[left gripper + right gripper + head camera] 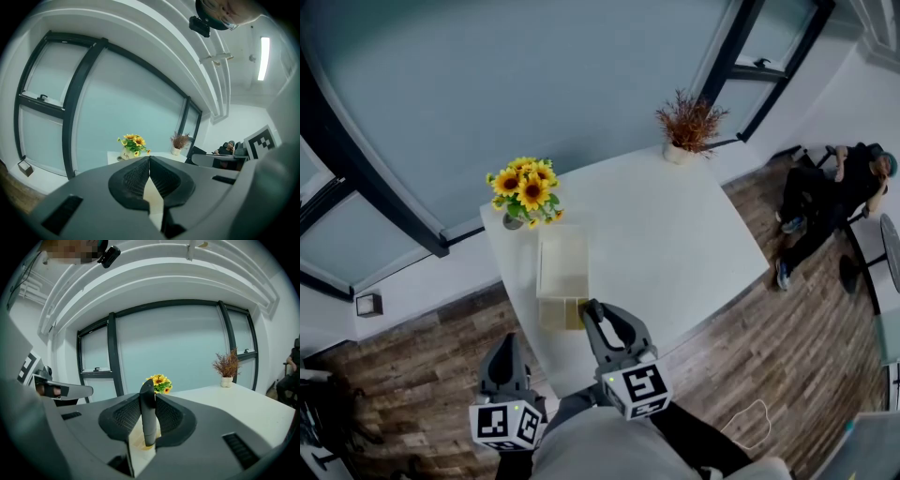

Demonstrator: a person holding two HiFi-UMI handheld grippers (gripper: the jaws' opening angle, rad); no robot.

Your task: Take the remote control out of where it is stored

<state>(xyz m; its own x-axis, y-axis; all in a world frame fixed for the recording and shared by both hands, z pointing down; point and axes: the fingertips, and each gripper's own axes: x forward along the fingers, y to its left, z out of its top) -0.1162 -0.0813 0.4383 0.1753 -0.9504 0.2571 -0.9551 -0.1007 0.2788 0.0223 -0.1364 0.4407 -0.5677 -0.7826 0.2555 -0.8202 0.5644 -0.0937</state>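
Note:
A slim dark remote control stands upright between the pads of my right gripper, which is shut on it. Its lower end hangs just over the open near end of a cream storage box lying on the white table. In the head view my right gripper hovers at that near end of the box. My left gripper is held beyond the table's near left edge, over the floor. Its jaws are shut with nothing between them.
A vase of sunflowers stands just behind the box at the table's far left corner. A pot of dried reddish twigs is at the far right corner. A person sits on the wood floor side at the right. Glass walls run behind the table.

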